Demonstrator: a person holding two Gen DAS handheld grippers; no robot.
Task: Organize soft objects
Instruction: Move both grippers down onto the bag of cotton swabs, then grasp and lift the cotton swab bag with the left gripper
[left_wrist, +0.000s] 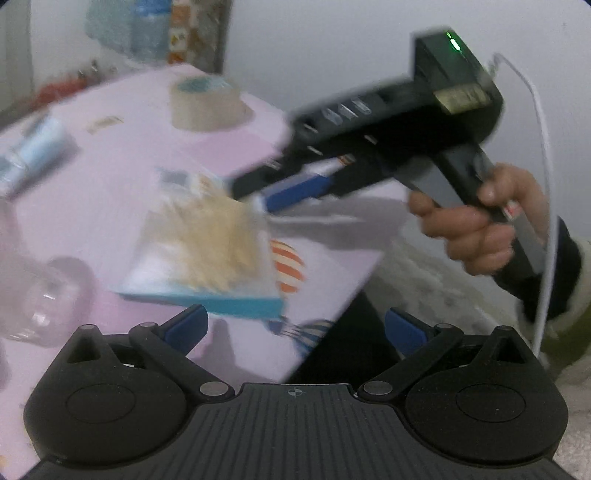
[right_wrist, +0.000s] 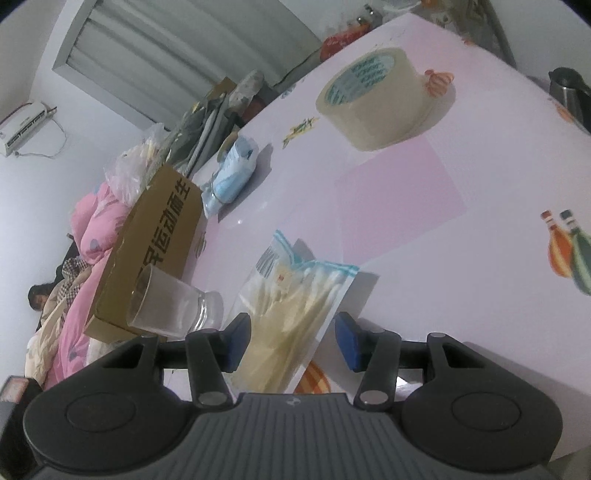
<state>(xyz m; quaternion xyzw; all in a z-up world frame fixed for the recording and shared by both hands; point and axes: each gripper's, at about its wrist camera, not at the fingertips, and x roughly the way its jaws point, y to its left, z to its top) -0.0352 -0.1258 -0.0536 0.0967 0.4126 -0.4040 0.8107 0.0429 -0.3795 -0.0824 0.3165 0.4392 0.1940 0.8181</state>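
Observation:
A clear zip bag of cotton swabs (left_wrist: 207, 243) with a blue edge sits tilted on the pink table (left_wrist: 110, 184). In the left wrist view my right gripper (left_wrist: 255, 195), held by a hand (left_wrist: 476, 229), reaches in from the right and meets the bag's far right corner. In the right wrist view the bag (right_wrist: 291, 314) stands between the blue pads of the right gripper (right_wrist: 291, 343), which is shut on it. My left gripper (left_wrist: 295, 326) is wide open just in front of the bag's near edge, with nothing between its fingers.
A roll of tan tape (right_wrist: 373, 99) sits farther back on the table (right_wrist: 443, 184). A drinking glass (right_wrist: 166, 306) lies on its side left of the bag. A packet of blue masks (right_wrist: 232, 170), a cardboard box (right_wrist: 155, 240) and a kettle (right_wrist: 567, 88) stand around the edges.

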